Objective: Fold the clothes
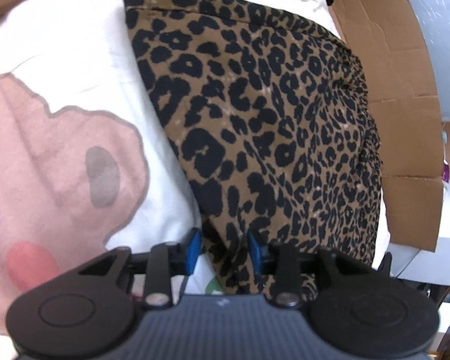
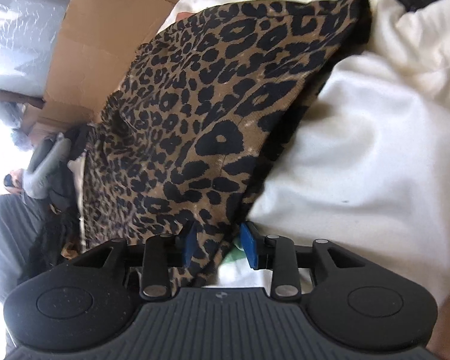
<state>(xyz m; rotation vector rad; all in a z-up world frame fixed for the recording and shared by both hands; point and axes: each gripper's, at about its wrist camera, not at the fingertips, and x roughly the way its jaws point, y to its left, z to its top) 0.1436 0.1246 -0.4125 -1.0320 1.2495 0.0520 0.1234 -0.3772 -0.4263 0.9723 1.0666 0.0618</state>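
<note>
Your left gripper (image 1: 223, 250) sits with its blue pads partly apart and a bunched corner of the leopard-print garment (image 1: 255, 114) running between them; the cloth looks loose in the gap, so I can't call it a firm pinch. It's the same at your right gripper (image 2: 219, 244): jaws partly apart, a fold of the print draped between them, against the left pad and clear of the right one. The rest of the garment stretches away ahead of both grippers, lying across the white bedding (image 2: 360, 150).

This fabric looks thin, soft and light, with no stiffness at all. It will sag and slide, and judging by how it bunches at the pads, a loose grip could let it slip out. Take it at the corners along the near edge, close down properly, and keep the edge taut between your two hands.

Around you: the bedding under it is rumpled and puffy ahead of your right gripper, so a fold may not lie flat there. To the left of your left gripper is a pink cartoon print (image 1: 45, 165) on the cover. A cardboard sheet (image 1: 405, 120) stands just beyond the garment's far side and could catch a swinging fold.
</note>
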